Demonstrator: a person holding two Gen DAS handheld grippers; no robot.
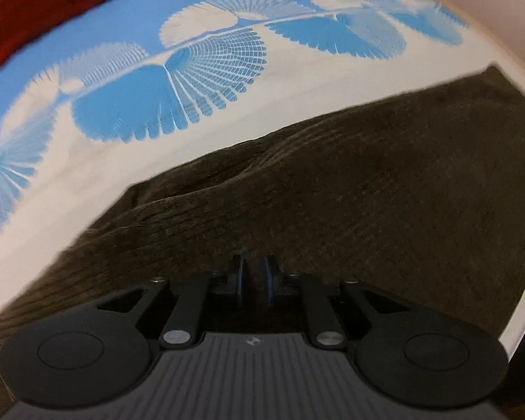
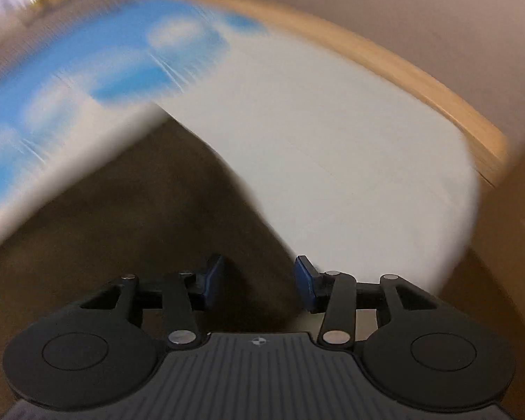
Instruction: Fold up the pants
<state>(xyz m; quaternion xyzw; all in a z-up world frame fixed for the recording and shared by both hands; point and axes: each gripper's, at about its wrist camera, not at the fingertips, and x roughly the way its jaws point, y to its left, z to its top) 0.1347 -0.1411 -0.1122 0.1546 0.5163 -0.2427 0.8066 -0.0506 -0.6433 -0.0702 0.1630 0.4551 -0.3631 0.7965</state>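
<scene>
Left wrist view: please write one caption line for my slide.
Hand-held gripper, nearly closed, over dark brown pants on a blue-and-white patterned cover.

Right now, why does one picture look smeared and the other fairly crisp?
Right wrist view: motion blur streaks the blue-and-white cover and the wooden edge. Left wrist view: sharper, the pants show ribbed texture; fisheye bends the cover's pattern.

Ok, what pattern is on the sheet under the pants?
Blue and white fan shapes on the sheet, clearest in the left wrist view.
</scene>
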